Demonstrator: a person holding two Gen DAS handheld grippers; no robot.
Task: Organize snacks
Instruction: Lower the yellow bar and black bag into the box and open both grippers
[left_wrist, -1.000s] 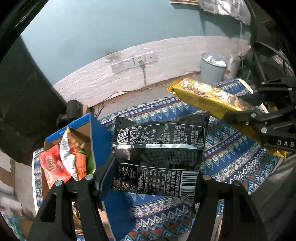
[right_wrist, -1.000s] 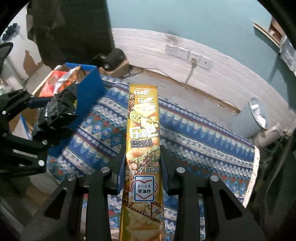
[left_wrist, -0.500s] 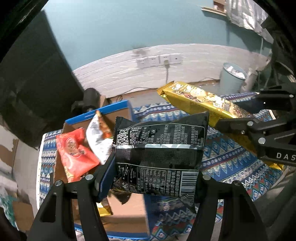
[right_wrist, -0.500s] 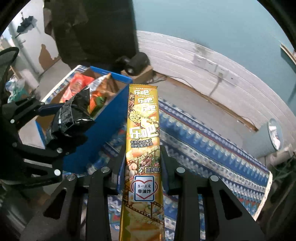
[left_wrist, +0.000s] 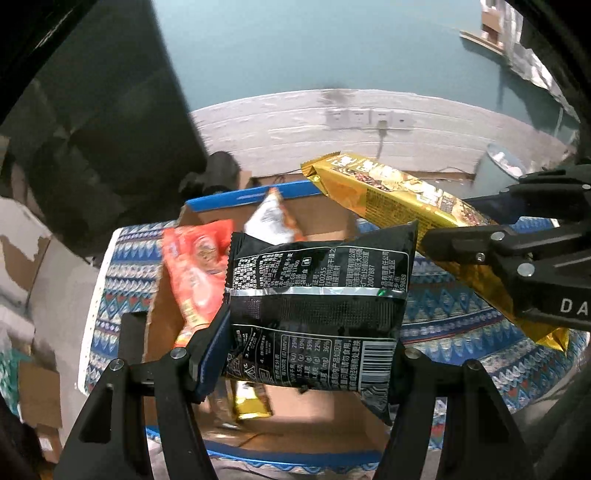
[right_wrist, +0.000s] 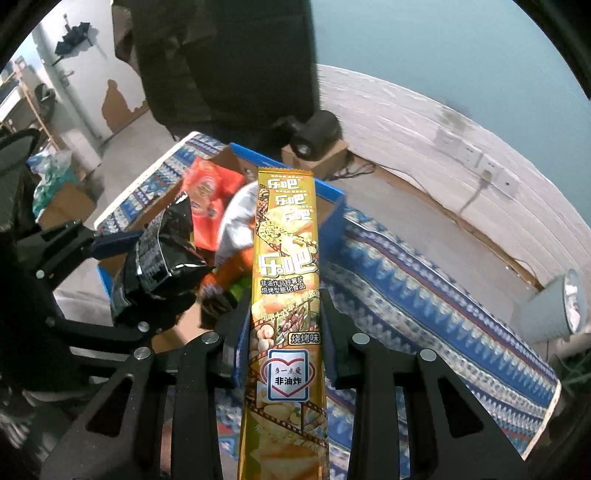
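Left gripper pinches black snack bag; right gripper clamps gold packet, both above cardboard box. Risk: packets collide, missing box on release

Your left wrist camera looks steeply down along its fingers, close over the blue-edged box at 12 o'clock. Your right one also tilts down, the box at 11 o'clock – both share the patterned cloth and white wall sockets.
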